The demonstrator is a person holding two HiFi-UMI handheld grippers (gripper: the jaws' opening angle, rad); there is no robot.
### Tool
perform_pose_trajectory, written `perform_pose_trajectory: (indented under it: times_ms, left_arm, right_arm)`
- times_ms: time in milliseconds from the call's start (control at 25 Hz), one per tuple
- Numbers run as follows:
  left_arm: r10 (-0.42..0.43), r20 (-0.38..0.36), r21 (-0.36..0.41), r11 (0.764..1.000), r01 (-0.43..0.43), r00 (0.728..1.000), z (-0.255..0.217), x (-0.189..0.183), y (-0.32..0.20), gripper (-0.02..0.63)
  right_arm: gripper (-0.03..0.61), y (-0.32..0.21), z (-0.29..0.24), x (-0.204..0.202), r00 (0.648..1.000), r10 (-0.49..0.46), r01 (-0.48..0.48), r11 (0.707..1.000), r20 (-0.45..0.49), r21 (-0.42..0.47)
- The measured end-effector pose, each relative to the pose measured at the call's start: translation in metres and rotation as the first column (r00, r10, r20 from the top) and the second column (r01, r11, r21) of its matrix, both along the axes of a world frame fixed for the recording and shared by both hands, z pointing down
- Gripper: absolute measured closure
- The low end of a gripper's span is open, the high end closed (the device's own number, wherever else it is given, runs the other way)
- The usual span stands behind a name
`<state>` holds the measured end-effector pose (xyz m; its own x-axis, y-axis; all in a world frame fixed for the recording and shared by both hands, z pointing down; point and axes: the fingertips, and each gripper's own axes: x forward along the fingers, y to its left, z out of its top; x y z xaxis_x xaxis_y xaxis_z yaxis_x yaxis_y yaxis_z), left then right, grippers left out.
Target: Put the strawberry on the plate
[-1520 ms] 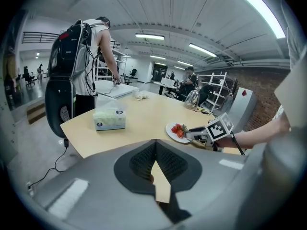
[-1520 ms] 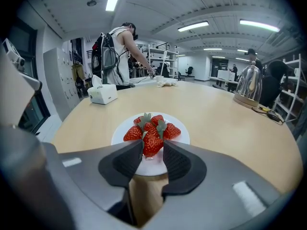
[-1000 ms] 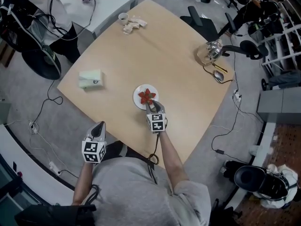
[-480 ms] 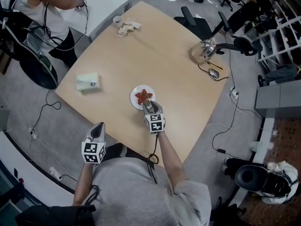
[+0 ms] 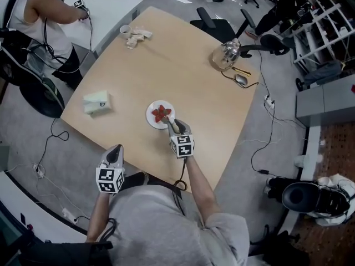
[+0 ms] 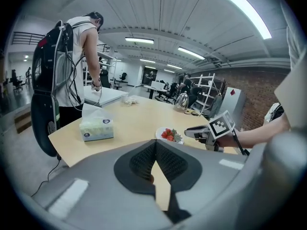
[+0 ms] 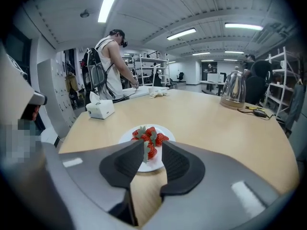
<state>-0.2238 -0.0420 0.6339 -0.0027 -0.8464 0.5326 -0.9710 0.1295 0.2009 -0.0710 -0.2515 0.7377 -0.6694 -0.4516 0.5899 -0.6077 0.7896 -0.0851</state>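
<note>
Indoors, at the table [image 5: 183,65], left tongs [image 6: 156,143] meet; right tongs [image 7: 153,148], just narrowing, gape empty.

The table [image 5: 194,82] has a pale wooden top, smooth and matt. The plate [image 5: 150,118] near its front edge looks like white glazed ceramic, slightly glossy. The strawberries [image 5: 161,113] have shiny red skin. The tissue box [image 5: 95,102] by the left edge is matt cardboard; the kettle [image 5: 224,55] at the far right corner gleams like metal

I see several red strawberries [image 5: 161,113] with green leafy caps, clustered together on a small round white plate [image 5: 151,119]. The plate sits flat on the wooden table [image 5: 188,65], in its near half, and one berry lies toward the plate's near edge.
</note>
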Motion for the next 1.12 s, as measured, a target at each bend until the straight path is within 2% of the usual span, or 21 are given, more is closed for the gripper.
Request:
perform_pose_trajectory:
  times_ms: [320, 520, 920, 1120]
  left_arm:
    - [0.092, 0.011, 0.045, 0.995, -0.092, 0.996, -0.013, 0.02, -0.015, 0.595]
    - [0.167, 0.018, 0.071, 0.983, -0.168, 0.986, -0.027, 0.041, -0.024, 0.595]
    - [0.305, 0.022, 0.118, 0.945, -0.305, 0.952, -0.038, 0.077, -0.047, 0.595]
    - [0.376, 0.037, 0.146, 0.915, -0.377, 0.926, -0.051, 0.095, -0.054, 0.595]
  right_arm:
    - [0.539, 0.001, -0.038, 0.036, 0.992, 0.106, -0.11, 0.992, 0.061, 0.065]
    - [0.561, 0.006, -0.066, 0.069, 0.979, 0.177, -0.187, 0.976, 0.098, 0.109]
    - [0.571, 0.031, -0.101, 0.128, 0.928, 0.33, -0.354, 0.925, 0.175, 0.134]
    - [0.571, 0.046, -0.117, 0.151, 0.901, 0.386, -0.418, 0.895, 0.2, 0.154]
